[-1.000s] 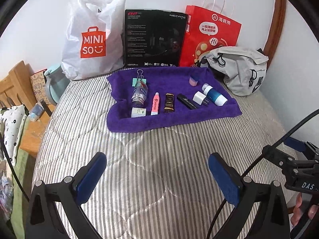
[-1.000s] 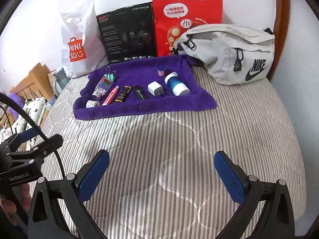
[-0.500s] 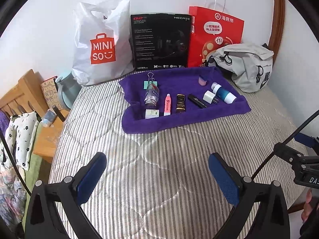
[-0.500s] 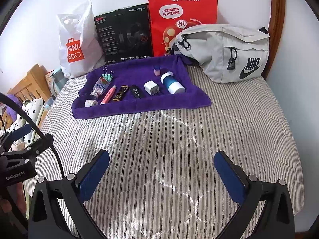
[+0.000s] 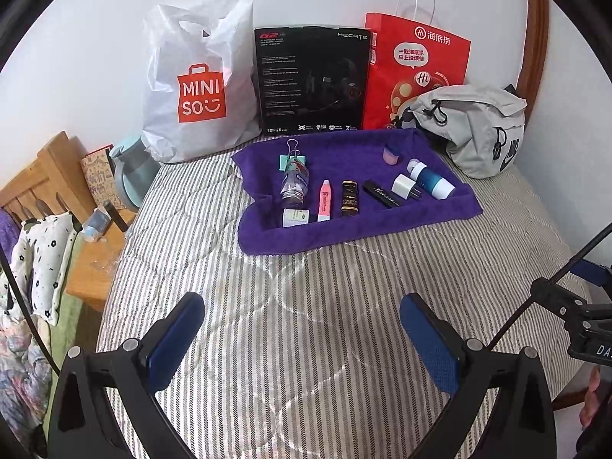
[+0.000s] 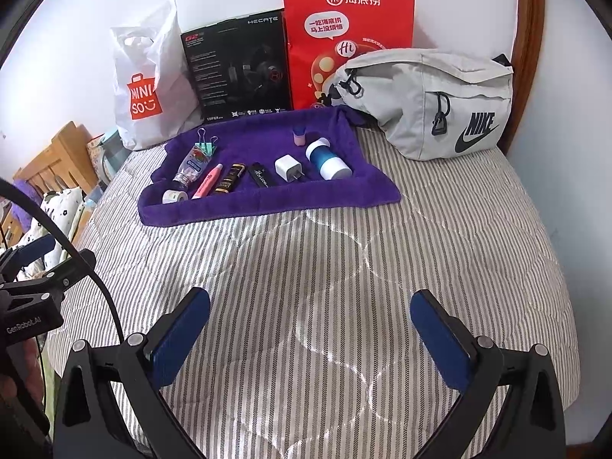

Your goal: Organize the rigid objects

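A purple towel (image 5: 420, 222) (image 6: 344, 199) lies on the far half of the striped bed. On it rest a clear bottle (image 5: 293, 187) (image 6: 189, 168), a pink tube (image 5: 324, 201) (image 6: 207, 186), a black-gold tube (image 5: 349, 199) (image 6: 228, 179), a black stick (image 5: 382, 194) (image 6: 262, 175), a white charger (image 5: 403, 186) (image 6: 286, 168), a blue-white cylinder (image 5: 430, 183) (image 6: 329, 159), a small white jar (image 5: 295, 218) (image 6: 174, 196), a binder clip (image 5: 292, 153) (image 6: 206, 141) and a pink cap (image 5: 391, 155) (image 6: 298, 134). My left gripper (image 5: 302, 338) and right gripper (image 6: 310, 334) hover open and empty over the near bedding, well short of the towel.
Against the wall stand a white Miniso bag (image 5: 195, 91), a black headset box (image 5: 311, 80) and a red paper bag (image 5: 417, 72). A grey Nike pouch (image 6: 432, 103) lies right of the towel. A wooden nightstand (image 5: 95, 252) and headboard sit at the bed's left edge.
Both grippers have drawn back and shifted, so the towel and its objects look smaller and farther. Both stayed open. Nothing on the towel has moved.
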`<action>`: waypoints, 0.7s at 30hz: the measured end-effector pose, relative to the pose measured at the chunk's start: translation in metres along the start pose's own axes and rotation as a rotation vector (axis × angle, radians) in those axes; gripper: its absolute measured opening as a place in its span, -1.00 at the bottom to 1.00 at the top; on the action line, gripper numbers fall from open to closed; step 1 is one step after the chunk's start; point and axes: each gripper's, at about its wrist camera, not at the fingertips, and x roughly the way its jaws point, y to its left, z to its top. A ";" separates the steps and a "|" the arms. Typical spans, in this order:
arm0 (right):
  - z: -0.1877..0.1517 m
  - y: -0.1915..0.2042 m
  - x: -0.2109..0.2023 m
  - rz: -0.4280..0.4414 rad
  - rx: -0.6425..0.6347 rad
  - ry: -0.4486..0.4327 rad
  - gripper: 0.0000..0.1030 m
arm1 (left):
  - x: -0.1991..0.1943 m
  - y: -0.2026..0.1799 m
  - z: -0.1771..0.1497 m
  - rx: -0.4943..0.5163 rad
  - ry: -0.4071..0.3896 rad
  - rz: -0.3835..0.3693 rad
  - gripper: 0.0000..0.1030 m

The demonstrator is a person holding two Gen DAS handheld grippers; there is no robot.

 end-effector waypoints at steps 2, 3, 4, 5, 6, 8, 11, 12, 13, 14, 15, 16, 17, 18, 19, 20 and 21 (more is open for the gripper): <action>-0.001 0.001 -0.001 -0.004 -0.003 -0.002 1.00 | 0.000 0.000 0.000 0.002 0.002 0.003 1.00; -0.001 0.000 -0.002 -0.003 -0.003 -0.003 1.00 | 0.000 0.000 -0.001 0.002 0.000 0.003 1.00; -0.001 0.000 -0.002 -0.002 -0.003 -0.004 1.00 | 0.000 0.000 0.000 0.001 0.001 0.002 1.00; -0.001 0.001 -0.002 -0.001 -0.004 -0.004 1.00 | 0.000 0.001 0.000 0.002 0.002 0.002 1.00; -0.001 0.001 -0.002 -0.003 -0.006 -0.003 1.00 | 0.000 0.001 0.000 0.003 0.002 0.002 1.00; -0.001 0.002 -0.002 -0.005 -0.007 -0.003 1.00 | 0.000 0.001 0.000 0.002 0.005 0.005 1.00; -0.001 0.002 0.000 -0.007 -0.009 0.004 1.00 | 0.000 0.002 0.000 -0.002 0.002 0.008 1.00; -0.001 0.003 0.000 -0.008 -0.011 0.004 0.99 | 0.000 0.003 0.000 -0.005 0.002 0.006 1.00; -0.001 0.003 0.000 -0.007 -0.010 0.004 1.00 | 0.001 0.004 0.000 -0.006 0.004 0.005 1.00; -0.001 0.004 0.000 -0.007 -0.011 0.005 1.00 | 0.001 0.004 -0.001 -0.007 0.007 0.005 1.00; -0.001 0.004 0.000 -0.007 -0.010 0.002 1.00 | 0.002 0.004 -0.001 -0.007 0.008 0.005 1.00; -0.001 0.004 0.000 -0.005 -0.011 0.002 1.00 | 0.002 0.004 -0.001 -0.008 0.010 0.005 1.00; -0.001 0.004 0.000 -0.006 -0.013 0.004 1.00 | 0.003 0.005 -0.001 -0.008 0.011 0.004 1.00; -0.001 0.004 0.001 -0.009 -0.014 0.007 0.99 | 0.003 0.005 -0.002 -0.009 0.011 0.004 1.00; -0.001 0.004 0.001 -0.010 -0.016 0.007 1.00 | 0.004 0.006 -0.002 -0.009 0.012 0.003 1.00; -0.001 0.004 0.002 -0.007 -0.016 0.008 1.00 | 0.004 0.006 -0.002 -0.008 0.012 0.001 1.00; -0.001 0.005 0.002 -0.007 -0.017 0.012 0.99 | 0.004 0.006 -0.002 -0.009 0.012 0.003 1.00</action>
